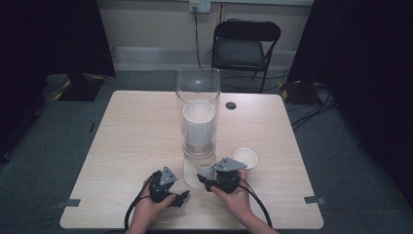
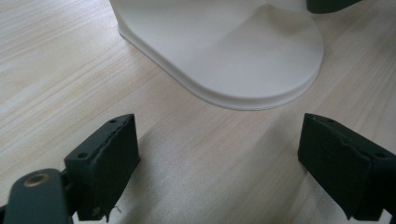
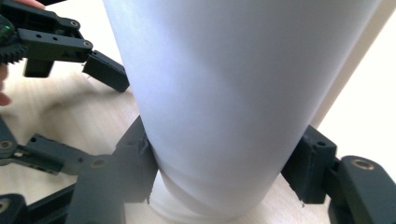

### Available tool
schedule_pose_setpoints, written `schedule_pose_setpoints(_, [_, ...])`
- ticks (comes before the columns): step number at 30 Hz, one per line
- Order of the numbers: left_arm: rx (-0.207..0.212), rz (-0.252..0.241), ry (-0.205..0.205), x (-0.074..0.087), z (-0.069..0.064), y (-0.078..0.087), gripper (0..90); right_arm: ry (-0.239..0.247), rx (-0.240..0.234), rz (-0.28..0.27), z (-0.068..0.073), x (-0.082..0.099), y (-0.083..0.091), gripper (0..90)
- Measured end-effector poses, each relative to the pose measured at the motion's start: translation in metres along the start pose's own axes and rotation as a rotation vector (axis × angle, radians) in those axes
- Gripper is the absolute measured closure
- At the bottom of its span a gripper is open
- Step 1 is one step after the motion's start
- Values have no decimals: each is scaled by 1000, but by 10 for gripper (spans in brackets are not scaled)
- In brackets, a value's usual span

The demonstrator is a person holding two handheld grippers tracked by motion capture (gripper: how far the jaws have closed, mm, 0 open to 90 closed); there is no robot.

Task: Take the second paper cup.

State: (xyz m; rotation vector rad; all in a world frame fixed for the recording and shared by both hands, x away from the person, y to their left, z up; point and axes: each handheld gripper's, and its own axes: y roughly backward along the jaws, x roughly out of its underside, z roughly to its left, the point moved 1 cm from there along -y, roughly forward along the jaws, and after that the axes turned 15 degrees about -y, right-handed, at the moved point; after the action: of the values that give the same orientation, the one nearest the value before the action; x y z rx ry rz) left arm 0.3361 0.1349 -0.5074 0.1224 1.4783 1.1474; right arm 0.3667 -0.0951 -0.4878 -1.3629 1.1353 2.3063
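Your left claw point(image 1: 182, 197) rests low on the tabletop point(image 1: 126, 141), its jaws spread with nothing between them, just short of the dispenser's white base point(image 2: 243, 56). To its right, your right claw point(image 1: 203, 181) pinches a plain white paper cup point(image 3: 233, 93) at the foot of the clear cup dispenser point(image 1: 198, 114); it is smooth, tapered and bears no readable print. Another white cup point(image 1: 245, 157) stands just beyond.

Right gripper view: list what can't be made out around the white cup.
- White cup: rim cut off by the top edge.
- Cup's foot: hidden behind the right claw; standing on the table or lifted, unclear.
- Dispenser tube: cup count too small, high view.
- Left claw: open, holding nothing.
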Motion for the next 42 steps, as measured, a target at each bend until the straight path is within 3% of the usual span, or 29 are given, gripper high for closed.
schedule_pose_setpoints(6, [-1, -3, 4, 0, 0, 0, 117, 33, -40, 93, -2, 8, 2, 353])
schedule_pose_setpoints(9, [-24, -4, 11, 0, 1, 1, 157, 45, -71, 125, 0, 17, 8, 350])
schedule_pose_setpoints(10, [-30, -11, 36, 0, 0, 0, 158, 44, -83, 131, 1, 18, 10, 349])
schedule_pose_setpoints(14, [-72, -12, 60, 0, 4, 5, 167, 74, -119, 144, 5, 23, 17, 345])
schedule_pose_setpoints(18, [-114, -86, 105, -7, 5, 13, 167, 84, -160, 133, 11, 25, 17, 342])
schedule_pose_setpoints(22, [-120, -119, 106, -13, 3, 16, 167, 128, -191, 154, 22, 31, 14, 338])
schedule_pose_setpoints(27, [-99, -135, 87, -18, -3, 14, 170, 160, -183, 175, 26, 34, 11, 325])
schedule_pose_setpoints(35, [-57, -125, 37, -24, -12, 10, 172, 194, -165, 213, 19, 37, 17, 327])
schedule_pose_setpoints(42, [-60, -109, 30, -21, -12, 9, 171, 157, -116, 216, -2, 38, 31, 328])
